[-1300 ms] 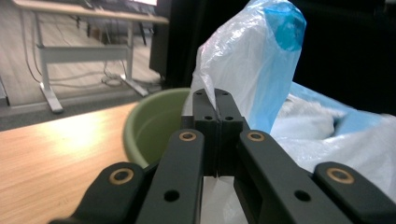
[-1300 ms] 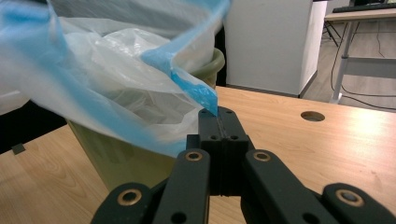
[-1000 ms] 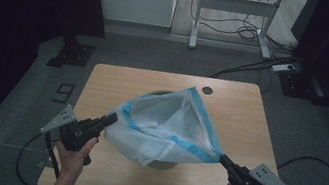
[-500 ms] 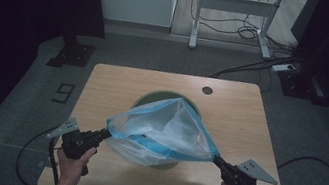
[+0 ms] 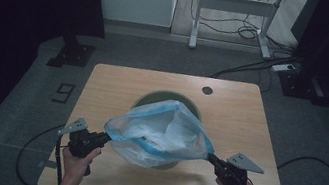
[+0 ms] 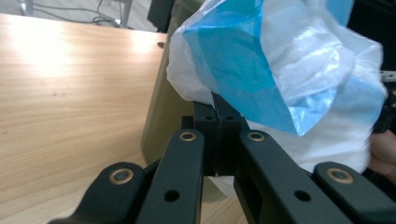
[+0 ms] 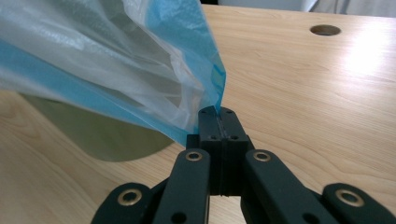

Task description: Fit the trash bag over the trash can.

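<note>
A clear plastic bag (image 5: 158, 134) with a blue rim band is stretched between my two grippers above an olive-green round bin (image 5: 167, 99) on the wooden table (image 5: 230, 113). My left gripper (image 5: 105, 136) pinches the bag's left edge, jaws shut on the film (image 6: 243, 70). At the right, the right gripper (image 5: 210, 156) is shut on the bag's other corner (image 7: 205, 79). The bag's mouth hangs open over the bin's front half and hides most of it. The bin's green wall (image 6: 163, 116) shows beside the left jaws and below the bag (image 7: 93, 135) in the right gripper view.
A round cable hole (image 5: 207, 90) sits at the table's far right. Cables (image 5: 311, 173) lie on the grey floor to the right and behind the table. A white desk frame (image 5: 231, 12) stands at the back. Bare tabletop lies left and right of the bin.
Both grippers have come down and toward the table's near edge with the bag. The bag has sunk from a raised, peaked shape to lie lower over the bin.
</note>
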Demonstrator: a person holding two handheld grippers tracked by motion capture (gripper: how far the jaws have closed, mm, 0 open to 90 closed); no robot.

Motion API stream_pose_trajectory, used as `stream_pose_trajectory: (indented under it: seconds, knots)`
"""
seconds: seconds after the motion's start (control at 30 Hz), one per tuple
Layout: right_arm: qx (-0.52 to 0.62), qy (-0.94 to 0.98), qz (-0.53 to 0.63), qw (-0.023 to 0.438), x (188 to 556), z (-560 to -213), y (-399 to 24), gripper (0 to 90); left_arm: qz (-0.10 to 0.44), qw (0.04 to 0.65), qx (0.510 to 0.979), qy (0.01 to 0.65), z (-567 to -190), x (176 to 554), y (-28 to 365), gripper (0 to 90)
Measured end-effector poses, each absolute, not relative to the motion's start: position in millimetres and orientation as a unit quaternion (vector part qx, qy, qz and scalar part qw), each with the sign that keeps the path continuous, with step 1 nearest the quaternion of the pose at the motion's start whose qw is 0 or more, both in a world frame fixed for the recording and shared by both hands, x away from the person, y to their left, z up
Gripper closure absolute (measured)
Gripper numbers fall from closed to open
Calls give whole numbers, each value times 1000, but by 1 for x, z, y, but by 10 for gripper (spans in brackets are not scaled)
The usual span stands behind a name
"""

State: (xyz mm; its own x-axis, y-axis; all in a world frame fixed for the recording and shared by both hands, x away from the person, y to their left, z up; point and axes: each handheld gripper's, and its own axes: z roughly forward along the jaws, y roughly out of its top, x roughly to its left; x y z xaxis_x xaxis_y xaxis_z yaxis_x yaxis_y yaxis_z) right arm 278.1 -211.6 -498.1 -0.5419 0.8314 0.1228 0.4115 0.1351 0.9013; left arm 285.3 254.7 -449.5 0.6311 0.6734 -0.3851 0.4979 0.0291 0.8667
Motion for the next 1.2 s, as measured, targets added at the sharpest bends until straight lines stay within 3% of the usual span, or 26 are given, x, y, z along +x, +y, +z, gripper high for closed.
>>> stream_pose_trajectory:
  seconds: [0.23, 0.27, 0.37, 0.47, 0.63, 0.9, 1.2]
  knots:
    - [444, 712, 499, 218, 284, -495, -220, 894, 73, 581, 690, 425, -450, 285, 261, 883]
    - [445, 709, 501, 220, 284, -493, -221, 894, 77, 584, 692, 418, -448, 284, 260, 850]
    - [440, 702, 513, 226, 284, -487, -222, 892, 95, 592, 693, 400, -440, 279, 259, 614]
    - [436, 689, 529, 235, 279, -481, -226, 831, 105, 600, 695, 382, -429, 269, 263, 428]
    - [426, 680, 545, 242, 272, -472, -231, 792, 116, 617, 689, 363, -409, 259, 270, 278]
    - [403, 664, 573, 261, 264, -444, -227, 600, 138, 591, 713, 352, -380, 274, 259, 264]
    - [342, 694, 581, 254, 292, -399, -196, 511, 143, 535, 762, 335, -365, 309, 239, 296]
